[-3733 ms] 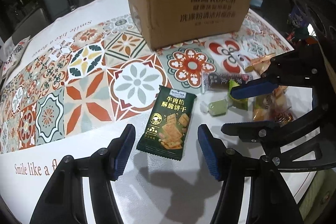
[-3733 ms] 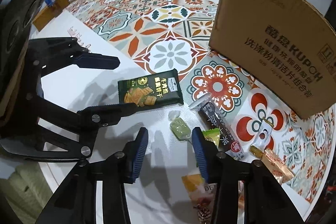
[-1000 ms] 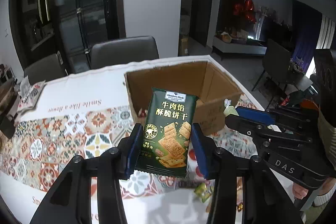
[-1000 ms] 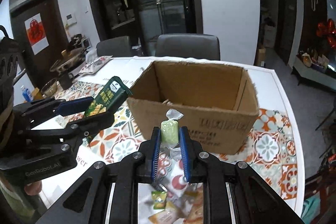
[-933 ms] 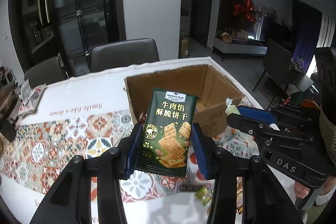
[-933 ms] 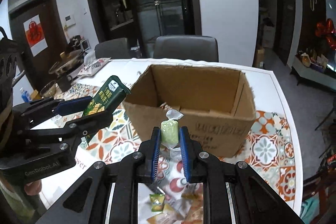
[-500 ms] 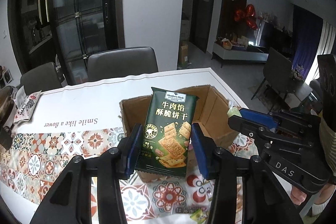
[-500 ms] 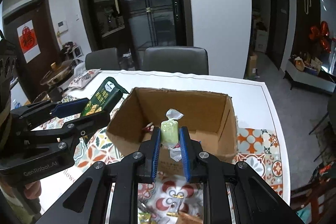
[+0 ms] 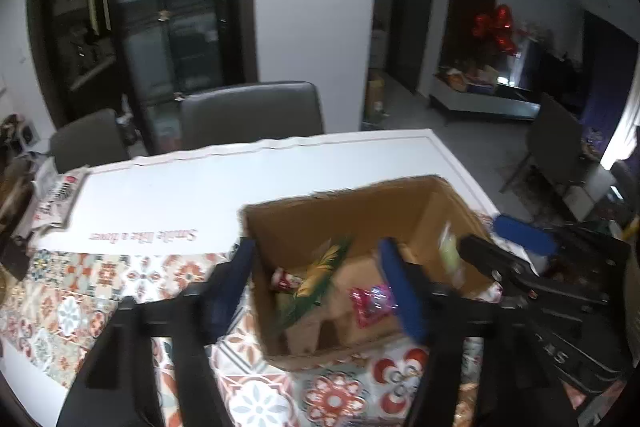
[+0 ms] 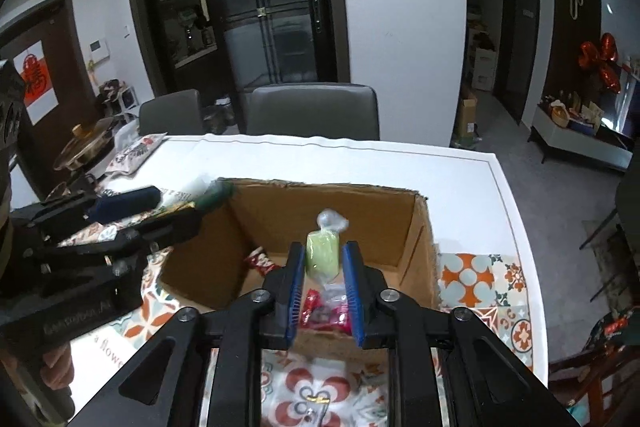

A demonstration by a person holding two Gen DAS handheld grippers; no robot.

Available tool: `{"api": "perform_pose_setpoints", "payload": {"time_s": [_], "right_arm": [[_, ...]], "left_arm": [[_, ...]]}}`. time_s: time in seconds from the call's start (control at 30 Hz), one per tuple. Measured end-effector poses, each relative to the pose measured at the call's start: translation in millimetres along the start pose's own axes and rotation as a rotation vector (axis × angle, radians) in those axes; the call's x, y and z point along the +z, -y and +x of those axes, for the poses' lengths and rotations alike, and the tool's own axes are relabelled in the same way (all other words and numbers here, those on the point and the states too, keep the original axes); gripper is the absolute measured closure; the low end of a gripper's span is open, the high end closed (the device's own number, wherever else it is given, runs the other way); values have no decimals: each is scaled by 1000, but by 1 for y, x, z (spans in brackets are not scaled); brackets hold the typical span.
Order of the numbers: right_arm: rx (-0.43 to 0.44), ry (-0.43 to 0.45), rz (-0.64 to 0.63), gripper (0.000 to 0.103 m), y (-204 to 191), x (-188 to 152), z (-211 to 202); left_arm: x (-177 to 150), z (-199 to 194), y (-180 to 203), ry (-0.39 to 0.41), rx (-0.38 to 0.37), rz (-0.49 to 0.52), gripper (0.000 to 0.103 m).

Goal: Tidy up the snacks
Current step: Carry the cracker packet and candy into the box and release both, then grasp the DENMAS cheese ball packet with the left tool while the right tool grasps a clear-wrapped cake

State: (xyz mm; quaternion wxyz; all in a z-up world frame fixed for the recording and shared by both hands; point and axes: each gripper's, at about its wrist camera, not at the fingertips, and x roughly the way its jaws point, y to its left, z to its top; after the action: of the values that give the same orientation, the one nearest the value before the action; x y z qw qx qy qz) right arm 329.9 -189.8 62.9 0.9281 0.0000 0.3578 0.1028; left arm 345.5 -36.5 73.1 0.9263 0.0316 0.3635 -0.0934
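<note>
The open cardboard box (image 9: 360, 199) stands on the patterned tablecloth, also in the right wrist view (image 10: 416, 227). My left gripper (image 9: 320, 283) is open above the box. The green cracker packet (image 9: 316, 283) is blurred, free between its fingers, tilted inside the box. My right gripper (image 10: 322, 291) is shut on a pale green wrapped candy (image 10: 322, 255) and holds it over the box. Red and pink snack wrappers (image 10: 324, 311) lie on the box floor. The left gripper also shows in the right wrist view (image 10: 160, 215), with the packet's green edge (image 10: 218, 195) at the box rim.
Grey chairs (image 10: 312, 111) stand behind the white table (image 10: 360, 155). A snack bag (image 10: 136, 151) and a pot (image 10: 84, 143) sit at the far left. A loose sweet (image 10: 316, 399) lies on the cloth in front of the box.
My left gripper has opened and let go of the green cracker packet, which drops into the box. Both grippers have moved forward over the box. The right gripper still holds the candy.
</note>
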Motion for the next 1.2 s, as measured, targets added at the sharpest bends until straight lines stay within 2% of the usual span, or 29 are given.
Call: {"api": "perform_pose_setpoints", "payload": {"time_s": [0.07, 0.17, 0.4, 0.6, 0.77, 0.97, 1.2], "right_arm": [[-34, 1, 24, 55, 5, -2, -2], [-59, 8, 12, 55, 6, -10, -8], [-49, 25, 6, 55, 1, -40, -34], [-17, 12, 23, 55, -1, -72, -52], [18, -17, 65, 55, 1, -100, -61], [-8, -16, 91, 55, 4, -131, -71], [-6, -45, 104, 55, 9, -163, -80]], "left_arm": [[-5, -5, -1, 16, 17, 9, 33], [-17, -14, 3, 23, 39, 31, 33], [-51, -42, 13, 32, -30, 39, 33], [-79, -64, 28, 60, -52, 60, 33], [-101, -73, 39, 47, -87, 58, 34], [-132, -80, 52, 37, -103, 83, 35], [-166, -77, 65, -16, -172, 106, 37]]}}
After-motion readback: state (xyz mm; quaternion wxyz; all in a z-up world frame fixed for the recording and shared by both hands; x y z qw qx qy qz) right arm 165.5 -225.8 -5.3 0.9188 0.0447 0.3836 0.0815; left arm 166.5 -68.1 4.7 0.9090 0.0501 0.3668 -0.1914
